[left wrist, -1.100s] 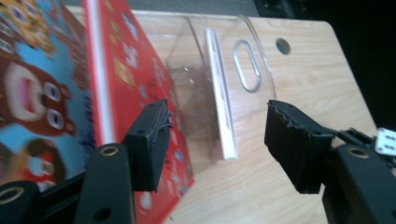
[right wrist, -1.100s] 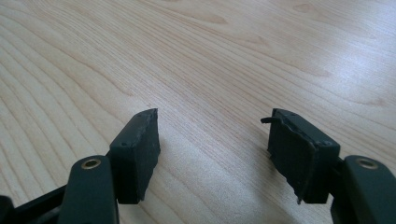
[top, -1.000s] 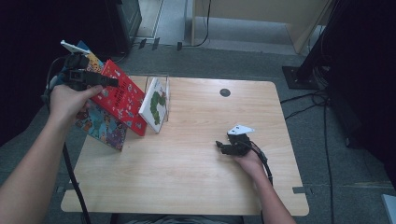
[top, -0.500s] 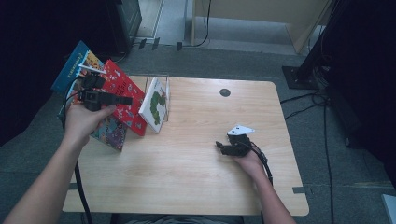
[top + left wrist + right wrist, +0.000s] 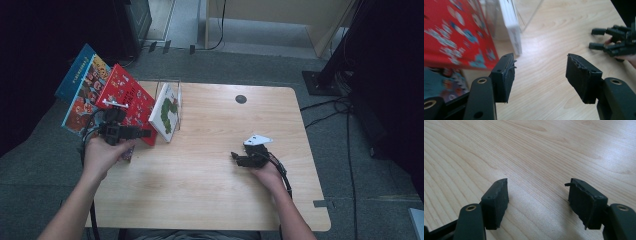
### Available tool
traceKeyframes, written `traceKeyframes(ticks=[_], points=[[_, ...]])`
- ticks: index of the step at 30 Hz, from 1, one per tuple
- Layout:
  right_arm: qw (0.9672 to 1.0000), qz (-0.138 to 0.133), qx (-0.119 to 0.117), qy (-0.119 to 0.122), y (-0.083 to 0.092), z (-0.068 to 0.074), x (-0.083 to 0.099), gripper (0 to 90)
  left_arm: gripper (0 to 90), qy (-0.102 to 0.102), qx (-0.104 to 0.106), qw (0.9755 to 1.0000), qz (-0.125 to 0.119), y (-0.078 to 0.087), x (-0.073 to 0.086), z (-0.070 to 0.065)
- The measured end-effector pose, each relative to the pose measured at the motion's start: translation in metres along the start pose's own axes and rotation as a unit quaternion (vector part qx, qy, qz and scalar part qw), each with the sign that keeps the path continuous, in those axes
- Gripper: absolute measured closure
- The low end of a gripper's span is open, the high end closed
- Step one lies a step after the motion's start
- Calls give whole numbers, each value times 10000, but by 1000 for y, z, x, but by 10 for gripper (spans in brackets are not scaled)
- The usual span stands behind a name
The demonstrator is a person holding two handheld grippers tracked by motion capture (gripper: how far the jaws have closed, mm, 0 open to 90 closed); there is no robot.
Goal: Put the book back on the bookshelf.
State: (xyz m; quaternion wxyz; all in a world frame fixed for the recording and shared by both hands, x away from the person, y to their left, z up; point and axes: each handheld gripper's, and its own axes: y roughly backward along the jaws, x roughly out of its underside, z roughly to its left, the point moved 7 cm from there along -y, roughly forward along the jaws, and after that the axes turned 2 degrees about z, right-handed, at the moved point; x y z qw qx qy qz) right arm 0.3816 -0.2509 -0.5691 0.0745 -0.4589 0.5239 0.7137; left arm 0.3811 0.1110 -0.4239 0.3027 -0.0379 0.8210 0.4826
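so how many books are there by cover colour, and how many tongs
blue-cover book: 1
red-cover book: 1
white-cover book: 1
tongs, left and right: 2
total: 5

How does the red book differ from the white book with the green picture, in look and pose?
The red book has a busy red cover and leans well over to the left; the white book has a plain white cover with a green figure and stands nearly upright. The red book looks larger than the white book. Both stand at the table's left edge, side by side.
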Motion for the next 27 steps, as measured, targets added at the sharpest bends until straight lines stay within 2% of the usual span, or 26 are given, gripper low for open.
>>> traceKeyframes(ticks=[5, 10, 15, 17, 19, 22, 27], points=[[10000, -7, 0, 4, 0, 1, 0, 320, 392, -96, 134, 9999, 52, -18, 20, -2], [10000, -8, -10, 22, 0, 1, 0, 319, 378, -223, 51, 9997, 128, -35, 39, -1], [10000, -15, -5, 31, 0, 0, 0, 319, 376, -202, 255, 9993, 177, -56, 58, -3], [10000, -9, -5, 40, 0, 0, 0, 318, 380, -304, 277, 9990, 202, -62, 63, -3], [10000, -16, -7, 37, 0, 1, 0, 317, 375, -374, 213, 9989, 208, -67, 65, -2], [10000, -14, -12, 38, 0, 1, 0, 316, 373, -315, 325, 9987, 214, -74, 69, 0], [10000, 1, -31, 42, 1, 1, 1, 316, 366, -406, 275, 9984, 279, -81, 75, 2]])
